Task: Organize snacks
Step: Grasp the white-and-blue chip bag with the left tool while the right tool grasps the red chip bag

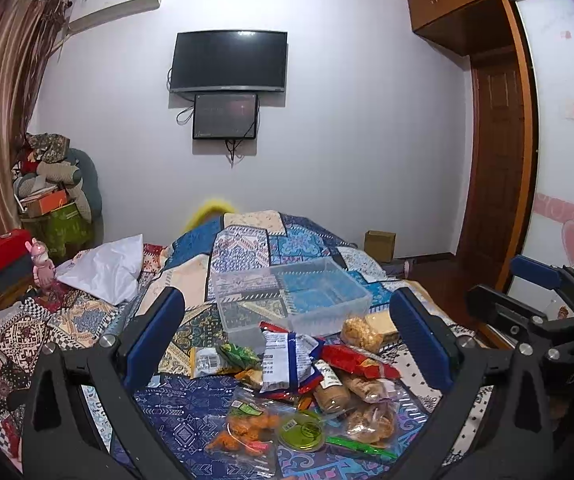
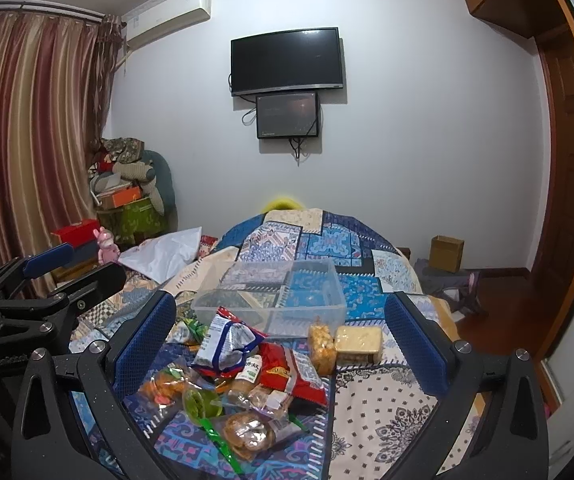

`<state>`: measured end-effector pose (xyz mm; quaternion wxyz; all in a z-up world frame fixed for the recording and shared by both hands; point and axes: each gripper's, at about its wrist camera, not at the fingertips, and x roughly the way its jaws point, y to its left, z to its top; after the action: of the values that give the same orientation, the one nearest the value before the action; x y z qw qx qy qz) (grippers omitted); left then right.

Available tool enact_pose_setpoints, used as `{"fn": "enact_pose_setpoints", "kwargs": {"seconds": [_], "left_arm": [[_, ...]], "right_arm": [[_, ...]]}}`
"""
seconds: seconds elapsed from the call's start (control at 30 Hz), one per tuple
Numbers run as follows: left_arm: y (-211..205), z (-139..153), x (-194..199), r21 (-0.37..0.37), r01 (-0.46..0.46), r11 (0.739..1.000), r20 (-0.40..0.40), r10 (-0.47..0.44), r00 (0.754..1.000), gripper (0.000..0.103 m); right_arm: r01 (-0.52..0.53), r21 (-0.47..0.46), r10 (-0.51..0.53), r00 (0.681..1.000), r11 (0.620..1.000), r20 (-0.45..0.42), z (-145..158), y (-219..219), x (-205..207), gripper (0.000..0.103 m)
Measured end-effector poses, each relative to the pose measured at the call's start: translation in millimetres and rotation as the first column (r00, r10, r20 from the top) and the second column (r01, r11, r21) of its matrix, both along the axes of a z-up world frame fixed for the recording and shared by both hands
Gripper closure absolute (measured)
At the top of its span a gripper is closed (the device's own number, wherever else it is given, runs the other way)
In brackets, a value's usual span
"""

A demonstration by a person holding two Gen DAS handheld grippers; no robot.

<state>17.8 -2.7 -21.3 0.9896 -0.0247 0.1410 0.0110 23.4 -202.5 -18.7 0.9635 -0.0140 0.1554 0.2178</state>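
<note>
Left gripper (image 1: 283,340): nearest the lens, jaws spread wide, nothing between them; it hangs over the snack heap.
Orange snack bag (image 1: 247,432): clear pouch of orange pieces at the heap's near-left edge on the patchwork quilt (image 1: 179,412). Likely light, slippery film, brittle contents; pinch a bag corner, not the middle.
Green round cup (image 1: 301,434): just right of that pouch. Probably stiffer; grip across its rim.
Blue-and-white packet (image 1: 287,360): puffed, lying on top mid-heap. Likely air-filled and crushable; take the crimped end seam.
Red packet (image 1: 355,360): beside it, partly tucked under; soft film, best taken by an edge.
Clear bin (image 1: 291,292): empty, just behind the heap, the probable destination.
Yellow block snack (image 2: 359,344): apart at the heap's right; looks firm, so squeeze its flat sides.
Right gripper (image 2: 279,340): jaws also wide apart, holding nothing.
</note>
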Motion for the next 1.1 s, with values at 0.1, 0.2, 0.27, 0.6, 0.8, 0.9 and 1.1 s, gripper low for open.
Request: {"fn": "enact_pose_setpoints", "kwargs": {"seconds": [0.1, 0.2, 0.27, 0.6, 0.8, 0.9, 1.1], "left_arm": [[5, -9, 11, -0.005, -0.016, 1.0, -0.028, 0.016, 0.999, 0.0], [11, -21, 20, 0.002, -0.036, 0.999, -0.055, 0.036, 0.998, 0.0], [14, -29, 27, 0.016, -0.045, 0.999, -0.078, 0.046, 0.996, 0.0], [34, -87, 84, -0.042, -0.006, 0.999, -0.304, -0.007, 0.953, 0.018], [36, -112, 122, -0.103, 0.016, 0.995, -0.395, -0.056, 0.917, 0.026], [33, -117, 136, -0.111, 0.042, 0.993, -0.421, -0.085, 0.903, 0.026], [20, -124, 159, -0.072, 0.093, 0.993, -0.463, -0.116, 0.879, 0.026]], "right_arm": [[-0.002, -0.005, 0.001, 1.0, 1.0, -0.024, -6, 1, 7, 0.0], [-0.001, -0.012, 0.0, 0.998, 1.0, -0.068, -17, 2, 19, 0.0], [0.002, -0.019, -0.004, 0.995, 1.0, -0.099, -25, 2, 28, 0.0], [-0.01, -0.006, 0.008, 0.94, 1.0, -0.341, -80, -3, 80, 0.01], [-0.036, 0.009, 0.036, 0.903, 0.999, -0.428, -97, -2, 101, 0.016], [-0.063, -0.007, 0.053, 0.891, 0.998, -0.451, -103, 6, 110, 0.016], [-0.128, -0.069, 0.079, 0.87, 0.989, -0.487, -115, 24, 127, 0.017]]}}
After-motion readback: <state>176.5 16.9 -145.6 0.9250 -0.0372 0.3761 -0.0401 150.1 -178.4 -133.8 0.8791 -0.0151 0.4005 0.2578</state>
